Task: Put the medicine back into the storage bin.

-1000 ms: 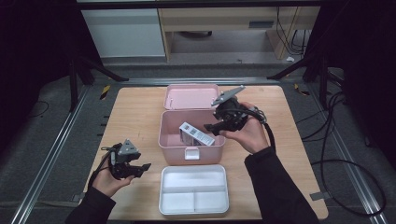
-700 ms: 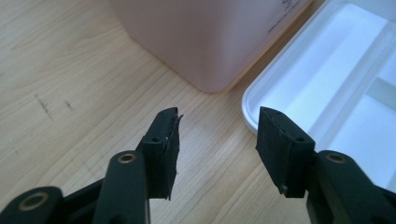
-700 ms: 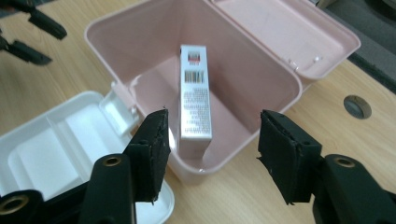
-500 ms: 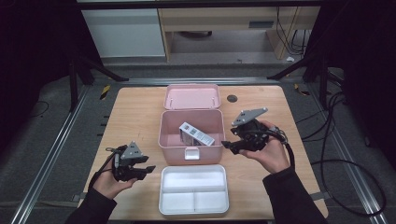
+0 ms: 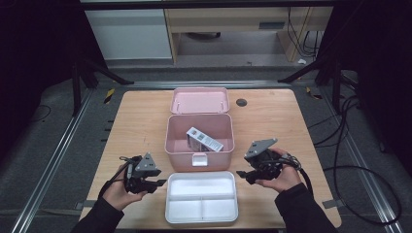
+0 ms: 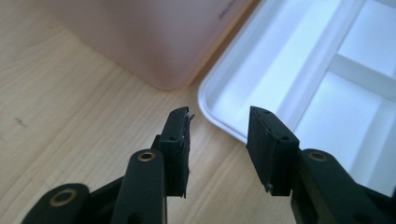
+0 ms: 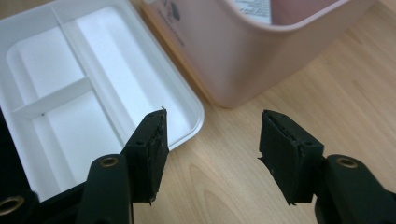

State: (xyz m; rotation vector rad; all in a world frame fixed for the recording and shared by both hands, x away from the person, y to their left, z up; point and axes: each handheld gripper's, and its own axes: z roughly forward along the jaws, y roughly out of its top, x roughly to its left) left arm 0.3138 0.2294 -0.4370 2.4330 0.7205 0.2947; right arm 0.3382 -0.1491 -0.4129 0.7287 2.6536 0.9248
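Box [image 5: 199,141] sits mid-table [image 5: 141,121], lid [image 5: 199,100] lying just behind it. A carton [image 5: 204,139] lies tilted inside the box. Divided tray [image 5: 201,196] sits just in front of the box, at the near edge. Left gripper [image 5: 158,184] is just left of the tray; right gripper [image 5: 241,174] just right of it.

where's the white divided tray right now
In the high view the white divided tray lies at the table's near edge, centred, just in front of the pink box, between the two grippers.

Wooden table [image 5: 136,121] on grey floor [image 5: 43,145]; pale cabinets [image 5: 131,34] behind (surroundings dark, perhaps curtained).
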